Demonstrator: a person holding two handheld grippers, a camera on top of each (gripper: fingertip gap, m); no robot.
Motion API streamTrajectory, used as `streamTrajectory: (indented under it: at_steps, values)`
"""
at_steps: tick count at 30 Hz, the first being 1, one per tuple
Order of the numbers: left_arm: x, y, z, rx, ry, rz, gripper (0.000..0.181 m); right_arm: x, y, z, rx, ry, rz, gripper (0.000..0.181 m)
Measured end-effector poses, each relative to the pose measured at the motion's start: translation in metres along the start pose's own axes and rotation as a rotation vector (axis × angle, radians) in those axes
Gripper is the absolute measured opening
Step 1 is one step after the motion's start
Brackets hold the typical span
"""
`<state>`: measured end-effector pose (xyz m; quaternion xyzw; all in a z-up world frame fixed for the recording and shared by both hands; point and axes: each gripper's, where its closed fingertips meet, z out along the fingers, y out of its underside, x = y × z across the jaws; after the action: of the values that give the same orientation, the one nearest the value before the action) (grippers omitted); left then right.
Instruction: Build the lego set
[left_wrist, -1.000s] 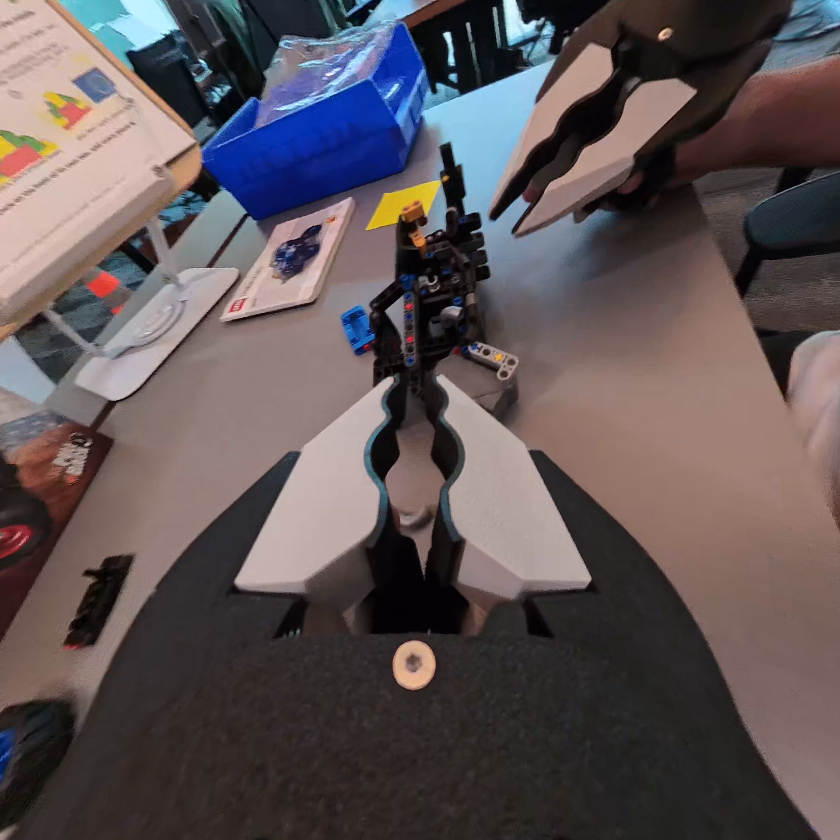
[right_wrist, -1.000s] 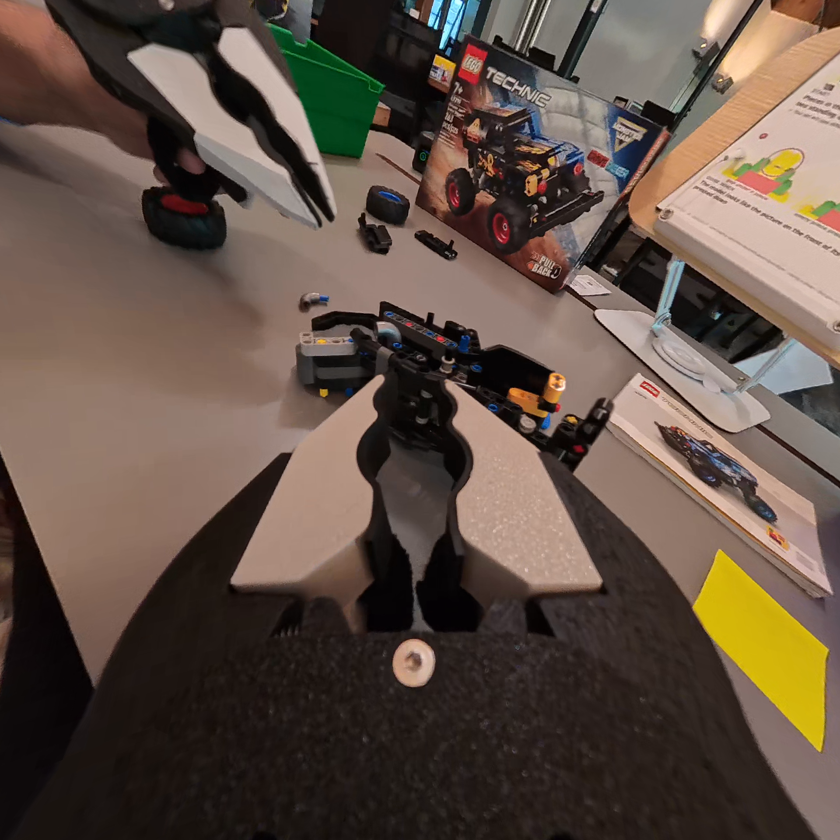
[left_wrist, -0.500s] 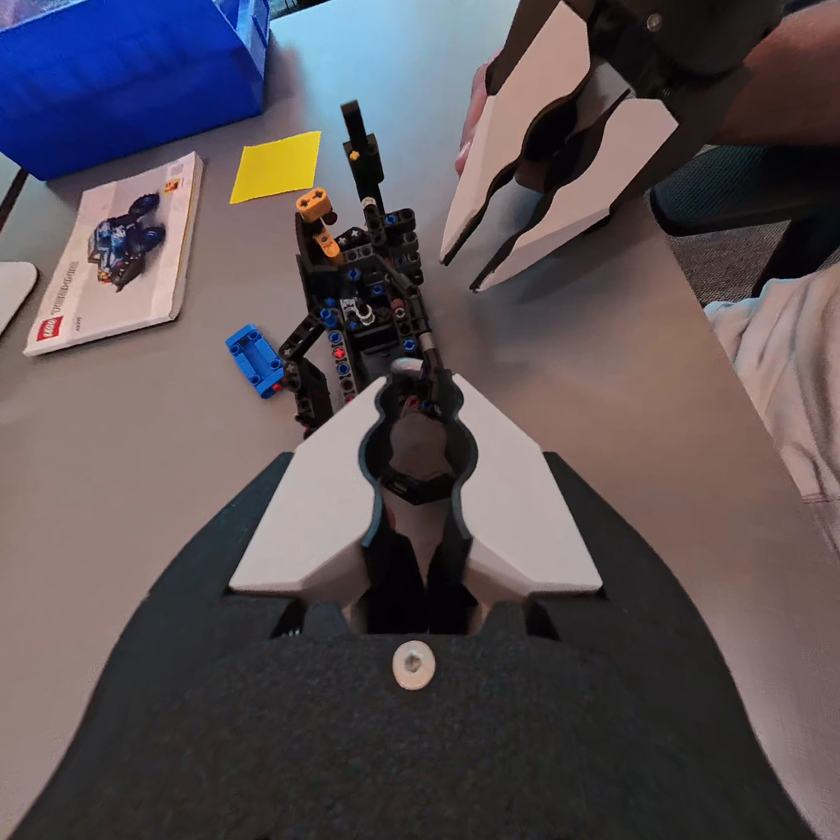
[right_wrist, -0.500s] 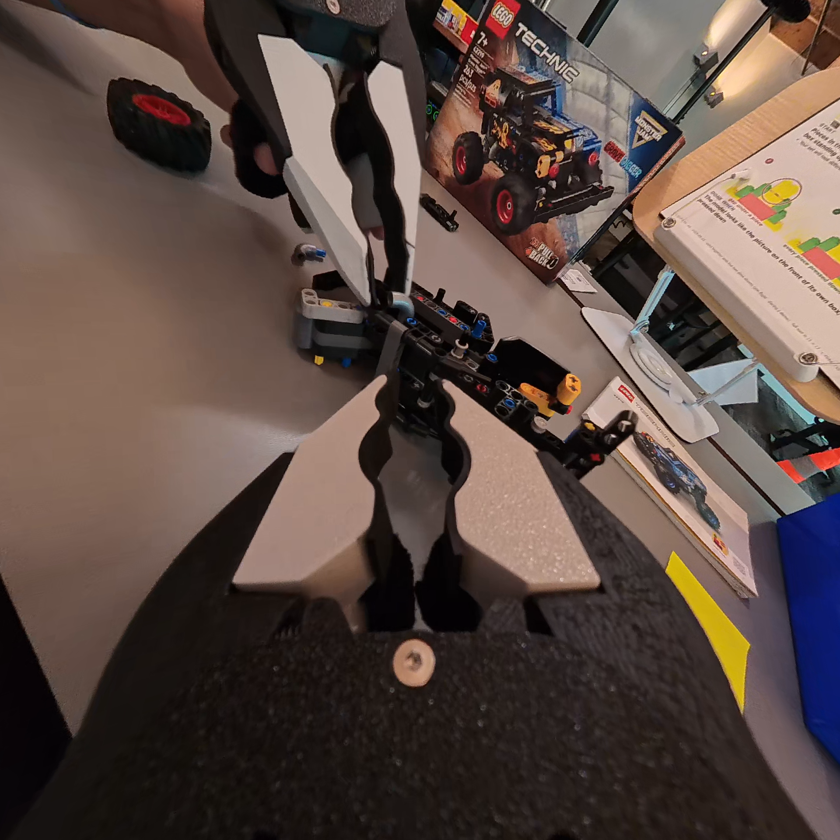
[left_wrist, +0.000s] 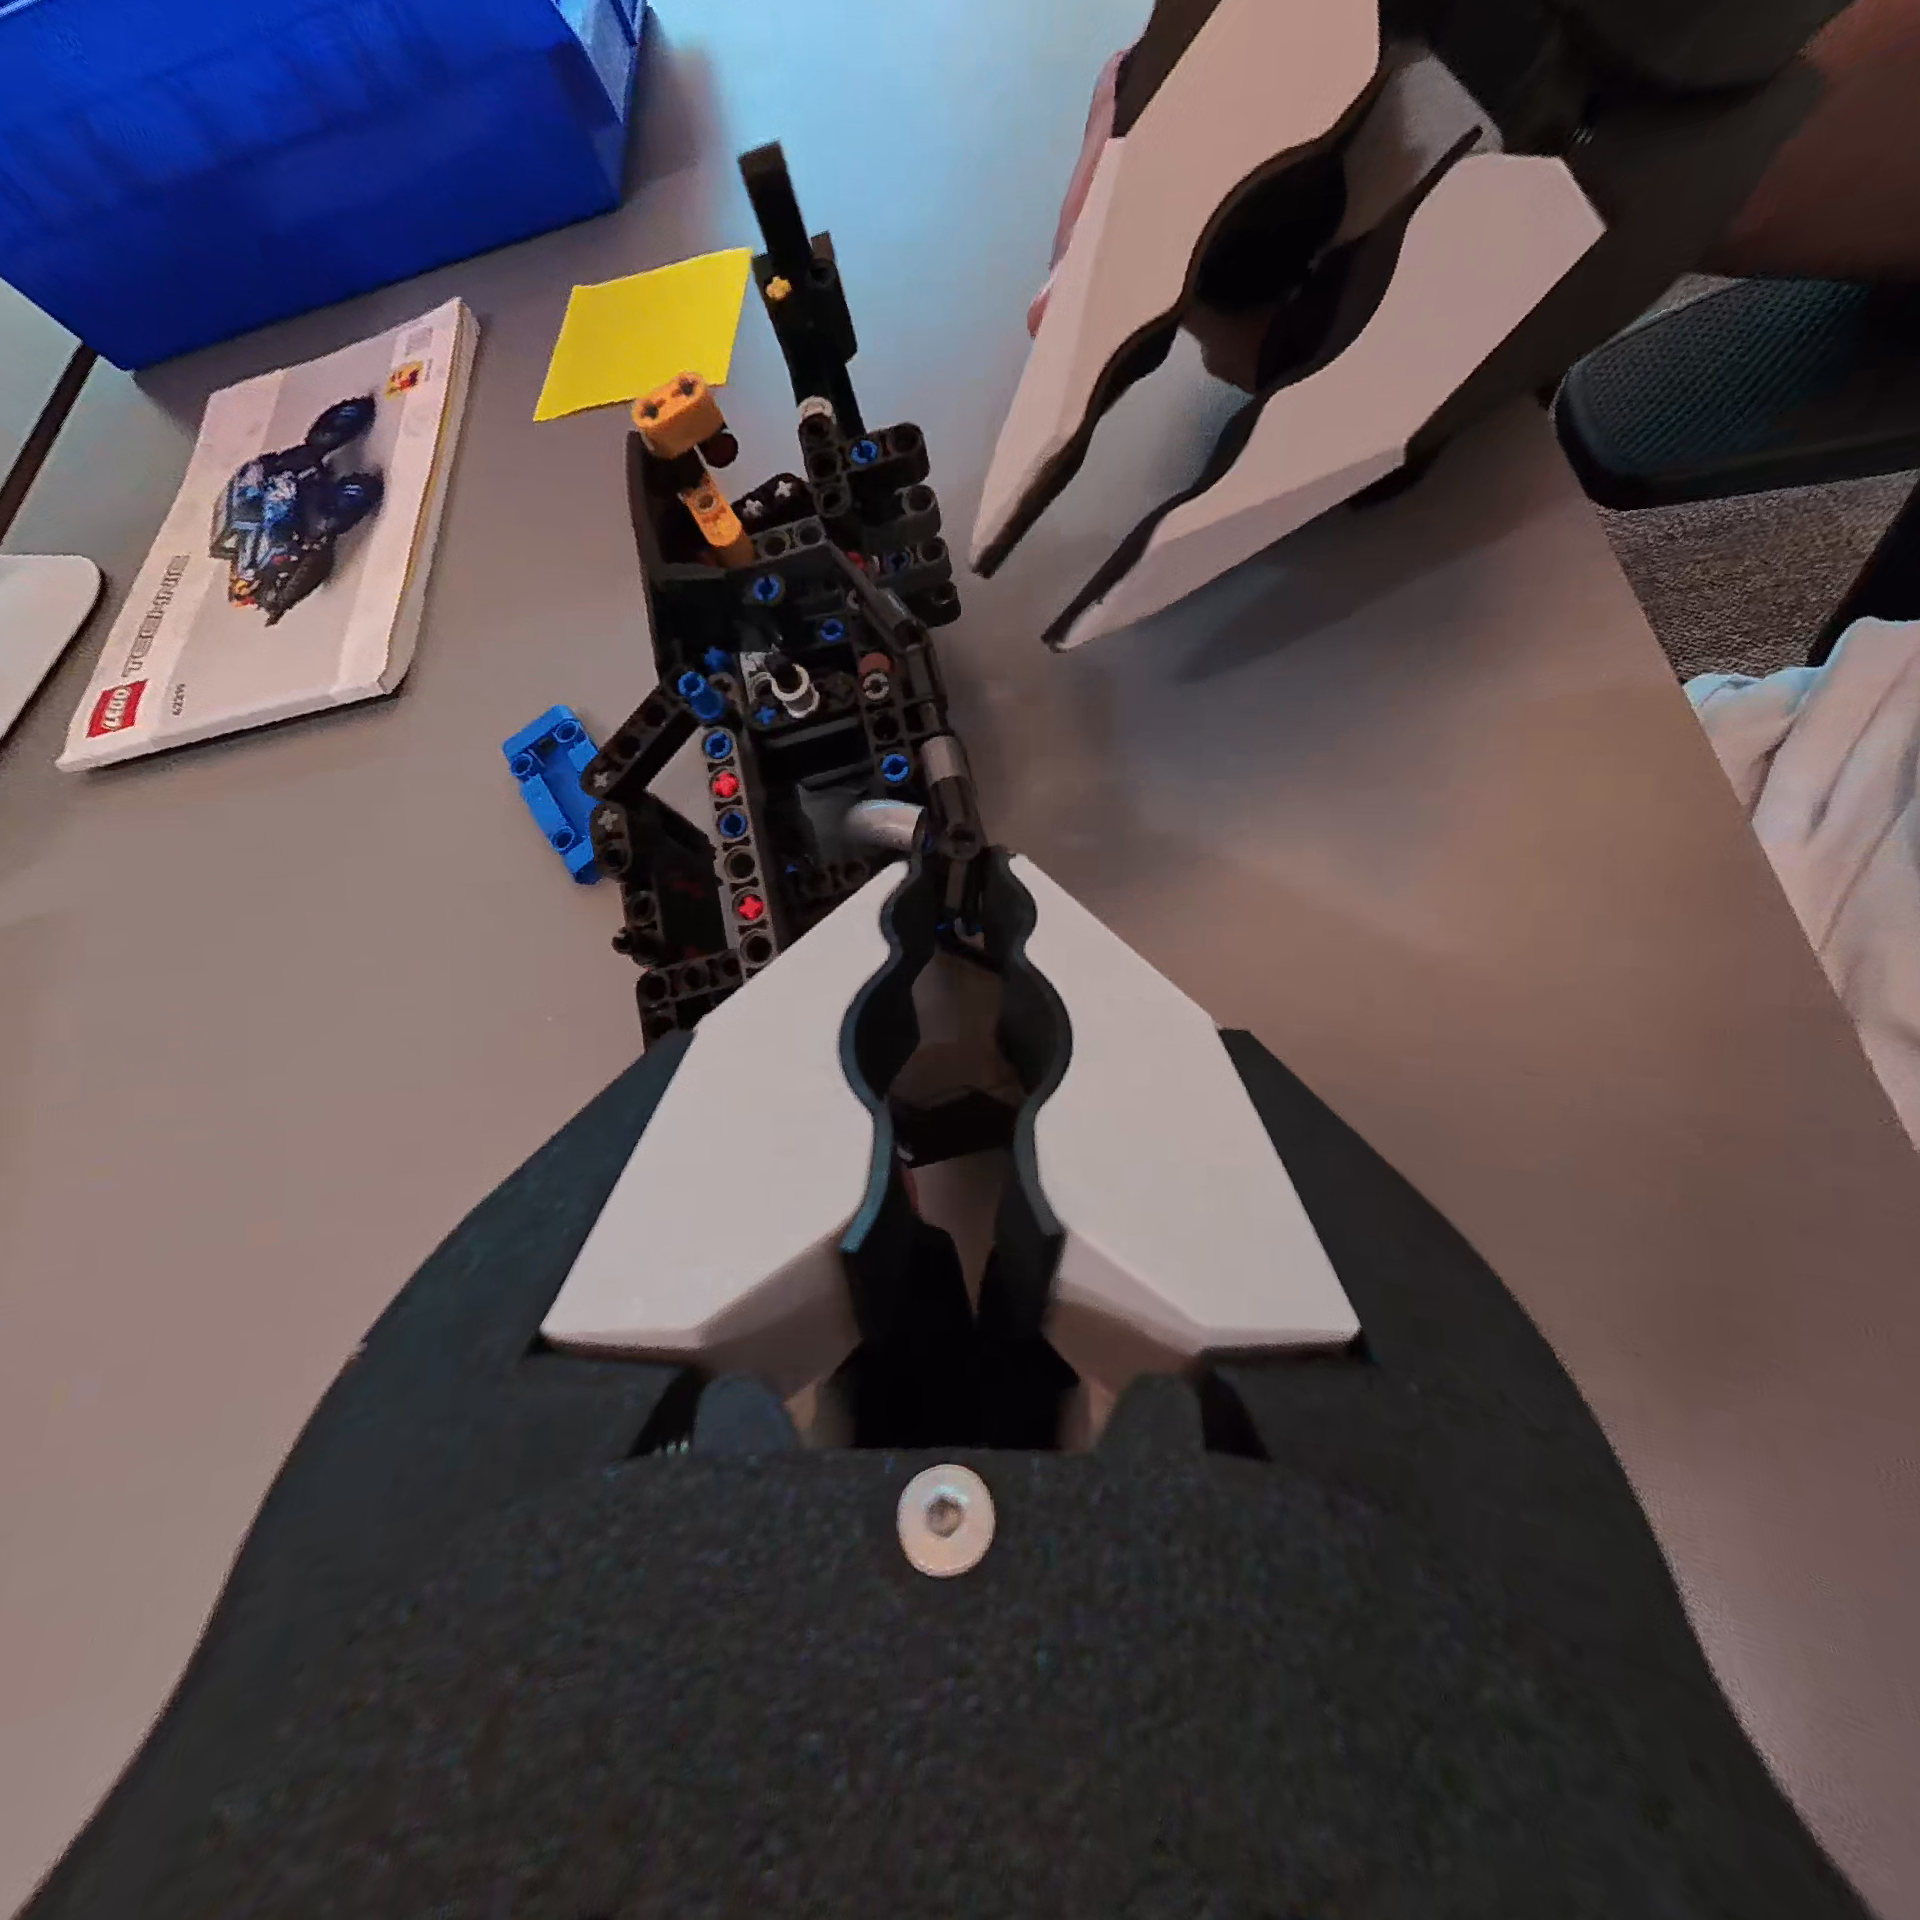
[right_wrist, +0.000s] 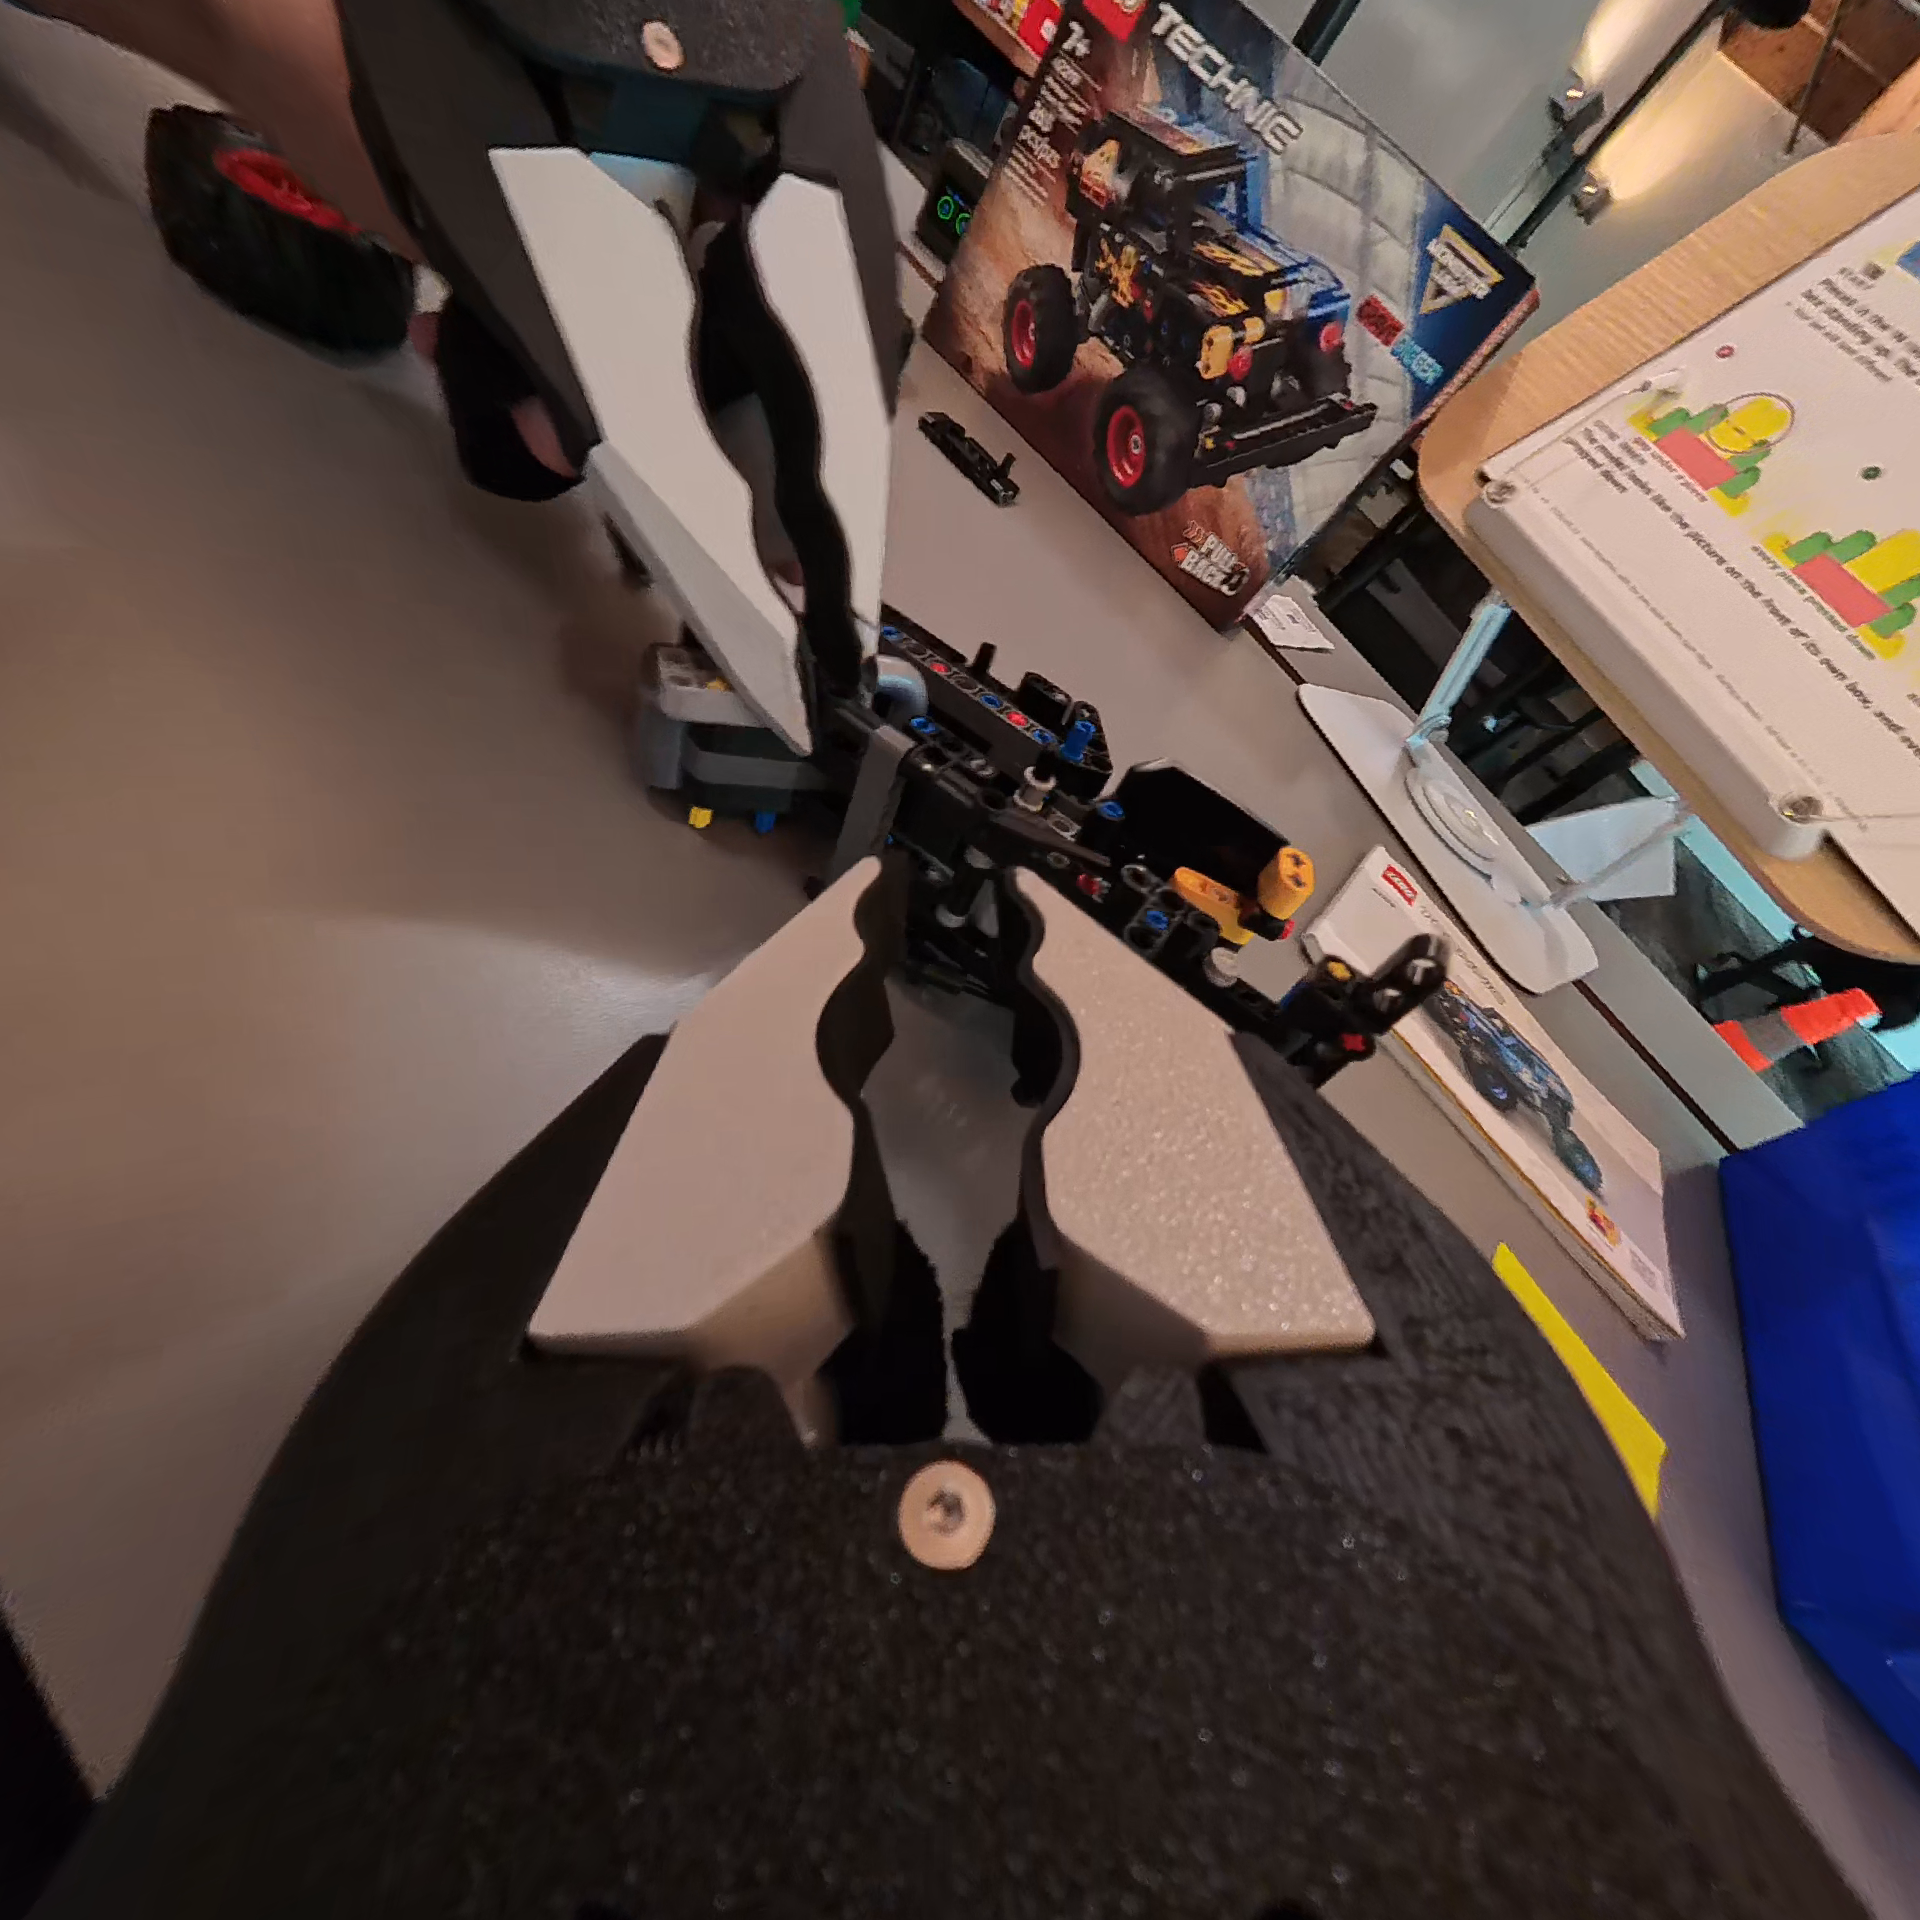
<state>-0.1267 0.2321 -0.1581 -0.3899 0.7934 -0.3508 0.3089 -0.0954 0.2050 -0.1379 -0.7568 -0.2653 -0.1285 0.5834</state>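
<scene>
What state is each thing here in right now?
left gripper: shut on brick model
right gripper: open, close beside brick model
brick model: partly built, lying flat
booklet: closed, lying flat
wheel: loose, unattached
box: standing on edge

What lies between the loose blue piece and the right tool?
The black brick chassis fills that stretch; the left wrist view shows it.

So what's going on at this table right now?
A person holds two handheld grippers over a half-built black brick chassis lying on a grey table. The left gripper has its fingertips closed around a thin black rod at one end. The right gripper is open, its fingertips level with the chassis's side. An instruction booklet, yellow note and loose blue piece lie nearby.
</scene>
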Motion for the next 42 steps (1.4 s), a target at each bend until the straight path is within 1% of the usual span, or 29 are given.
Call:
streamTrajectory:
  at_steps: [3, 5, 8, 9, 10, 14, 19, 25, 27, 30, 32, 36, 42]
  values:
    - [0.001, -0.002, 0.002, 0.001, -0.036, 0.021, 0.007, 0.007, -0.013, 0.004, 0.022, 0.073, 0.04, 0.027]
    - [0.001, -0.003, 0.003, 0.0, -0.059, 0.01, 0.007, 0.001, -0.02, 0.009, 0.018, 0.106, 0.007, 0.029]
    - [0.003, -0.004, 0.004, 0.0, -0.058, 0.014, 0.007, -0.002, -0.007, 0.02, -0.106, 0.182, -0.112, 0.03]
    - [0.003, -0.003, 0.003, -0.004, -0.062, 0.021, 0.007, -0.002, -0.008, 0.021, -0.101, 0.191, -0.129, 0.029]
    - [0.004, -0.003, 0.003, -0.006, -0.063, 0.025, 0.007, -0.003, -0.008, 0.022, -0.1, 0.185, -0.118, 0.029]
    - [0.007, -0.005, 0.004, -0.006, -0.049, 0.039, 0.006, -0.002, -0.004, 0.028, -0.127, 0.179, -0.073, 0.039]
    - [0.007, -0.004, 0.003, -0.02, -0.072, 0.095, 0.007, -0.002, -0.004, 0.028, -0.107, 0.171, -0.096, 0.035]
    - [0.008, -0.004, 0.001, -0.026, -0.066, 0.145, 0.007, -0.004, -0.005, 0.028, -0.085, 0.139, -0.079, 0.034]
    - [0.008, -0.003, -0.001, -0.022, -0.055, 0.142, 0.007, -0.006, -0.006, 0.028, -0.078, 0.125, -0.075, 0.034]
    - [0.01, -0.003, -0.002, -0.001, 0.002, 0.075, 0.006, -0.008, -0.007, 0.029, -0.069, 0.105, -0.071, 0.033]
    - [0.011, -0.003, -0.002, 0.018, 0.015, 0.07, 0.006, -0.007, -0.006, 0.029, -0.071, 0.098, -0.06, 0.034]
    - [0.009, -0.002, -0.003, 0.006, -0.031, 0.177, 0.007, -0.007, -0.006, 0.03, -0.069, 0.08, -0.038, 0.033]
    - [0.01, -0.002, -0.005, 0.02, -0.039, 0.22, 0.007, -0.008, -0.007, 0.03, -0.065, 0.059, -0.017, 0.033]
